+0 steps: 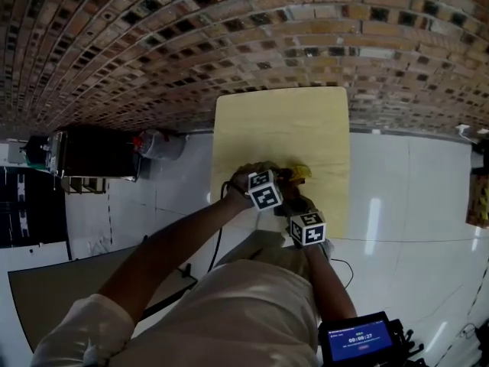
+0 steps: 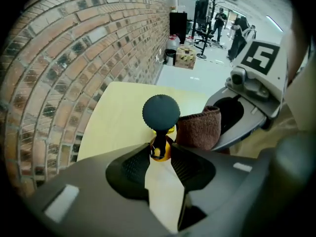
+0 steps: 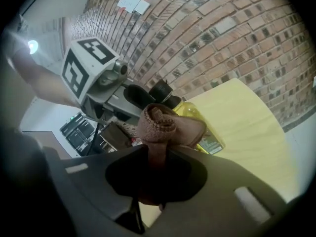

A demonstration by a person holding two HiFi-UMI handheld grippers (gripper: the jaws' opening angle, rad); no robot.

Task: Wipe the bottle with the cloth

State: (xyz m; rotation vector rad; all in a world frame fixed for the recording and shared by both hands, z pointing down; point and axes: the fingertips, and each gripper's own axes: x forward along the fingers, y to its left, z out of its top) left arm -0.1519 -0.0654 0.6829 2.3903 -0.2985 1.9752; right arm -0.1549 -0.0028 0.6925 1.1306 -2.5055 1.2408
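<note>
A yellow bottle (image 2: 161,151) with a dark round cap (image 2: 161,111) stands on the pale wooden table (image 2: 118,117). My left gripper (image 2: 160,154) has its jaws closed on the bottle's neck just under the cap. My right gripper (image 3: 155,157) is shut on a bunched brown cloth (image 3: 163,125), and the cloth rests against the bottle's (image 3: 200,120) side. In the head view both grippers, left (image 1: 267,188) and right (image 1: 308,228), meet at the table's near edge, with a bit of the yellow bottle (image 1: 302,172) showing beyond them.
A brick wall (image 1: 229,37) runs along the far side of the table (image 1: 283,128). White floor lies left and right of it. A dark cabinet (image 1: 95,155) stands at the left by the wall. A small screen (image 1: 357,339) sits at the lower right.
</note>
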